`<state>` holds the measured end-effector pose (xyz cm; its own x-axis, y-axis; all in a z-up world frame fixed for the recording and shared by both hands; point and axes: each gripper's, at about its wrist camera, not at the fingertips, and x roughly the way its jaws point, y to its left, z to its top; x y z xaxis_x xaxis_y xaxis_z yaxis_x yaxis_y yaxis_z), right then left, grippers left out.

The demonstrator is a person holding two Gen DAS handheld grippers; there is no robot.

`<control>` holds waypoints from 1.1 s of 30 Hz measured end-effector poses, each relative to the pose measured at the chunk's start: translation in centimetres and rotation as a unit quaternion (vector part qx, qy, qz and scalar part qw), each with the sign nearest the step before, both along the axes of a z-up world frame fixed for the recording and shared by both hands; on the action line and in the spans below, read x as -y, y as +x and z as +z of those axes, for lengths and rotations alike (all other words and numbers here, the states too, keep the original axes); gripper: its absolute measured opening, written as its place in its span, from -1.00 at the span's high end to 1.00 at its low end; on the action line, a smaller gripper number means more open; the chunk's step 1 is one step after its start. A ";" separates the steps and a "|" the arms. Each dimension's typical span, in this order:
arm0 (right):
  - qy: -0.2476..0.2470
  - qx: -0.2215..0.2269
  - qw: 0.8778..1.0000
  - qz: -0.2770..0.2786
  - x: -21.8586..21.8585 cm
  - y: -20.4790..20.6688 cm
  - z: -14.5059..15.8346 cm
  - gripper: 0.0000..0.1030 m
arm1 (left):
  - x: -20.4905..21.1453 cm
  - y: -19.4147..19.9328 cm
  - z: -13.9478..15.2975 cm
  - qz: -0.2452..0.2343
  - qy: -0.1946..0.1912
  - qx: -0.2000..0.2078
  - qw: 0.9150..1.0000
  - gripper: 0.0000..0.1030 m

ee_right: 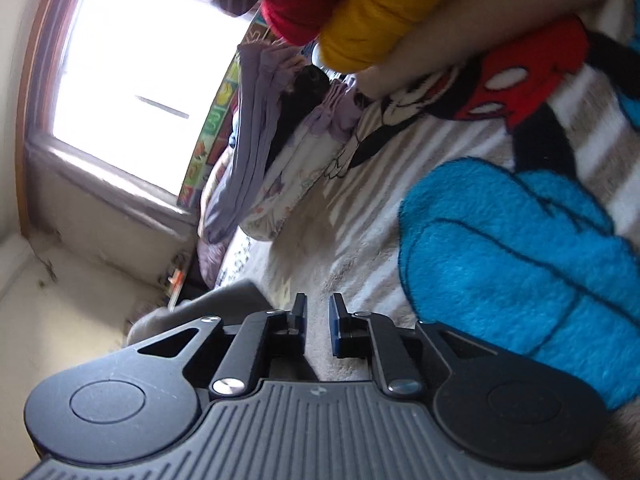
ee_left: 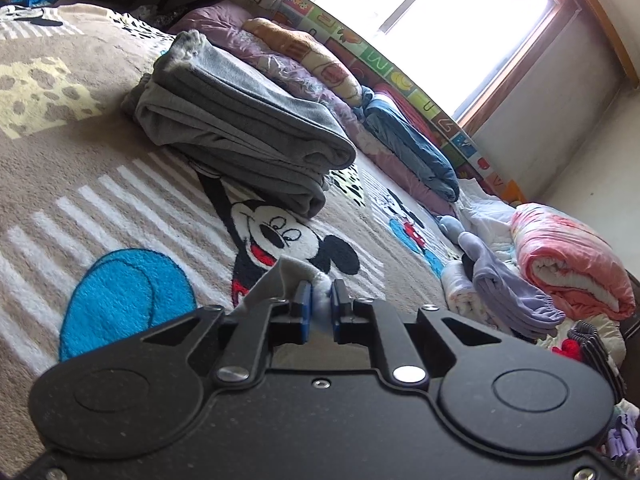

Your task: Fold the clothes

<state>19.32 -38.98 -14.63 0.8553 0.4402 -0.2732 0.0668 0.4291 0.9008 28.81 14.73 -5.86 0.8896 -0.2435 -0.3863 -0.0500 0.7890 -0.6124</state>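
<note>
In the left wrist view my left gripper (ee_left: 320, 292) is shut on a fold of light grey cloth (ee_left: 280, 276), held just above the Mickey Mouse blanket (ee_left: 120, 200). A stack of folded grey clothes (ee_left: 244, 128) lies on the blanket ahead of it. In the right wrist view my right gripper (ee_right: 318, 308) is slightly open with nothing between its pads, tilted sideways over the same blanket (ee_right: 500, 248). A piece of grey cloth (ee_right: 192, 312) shows just left of its left finger.
Folded quilts and a blue garment (ee_left: 412, 148) line the far side by a colourful mat (ee_left: 400, 72) and window. Lilac garments (ee_left: 508, 288) and a pink rolled quilt (ee_left: 572, 260) lie at the right. A person's red and yellow sleeve (ee_right: 360, 12) shows above.
</note>
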 end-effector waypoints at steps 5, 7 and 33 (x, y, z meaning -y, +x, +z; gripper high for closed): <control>-0.005 0.009 1.000 -0.005 0.1 -0.4 0.5 0.36 | -0.8 -0.3 0.5 0.011 -0.011 0.005 1.000 0.27; -0.001 0.013 1.000 -0.007 0.4 -0.7 0.7 0.23 | -1.5 -0.6 0.7 0.013 -0.021 0.002 1.000 0.17; -0.185 -0.001 0.981 0.057 -2.5 0.1 2.7 0.20 | 0.7 1.4 -1.9 -0.051 0.055 -0.096 0.993 0.55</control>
<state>19.38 -36.53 -11.93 0.8059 0.4026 -0.4341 0.0019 0.7315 0.6819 30.16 14.05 -7.72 0.7698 -0.2745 -0.5762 -0.0745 0.8580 -0.5082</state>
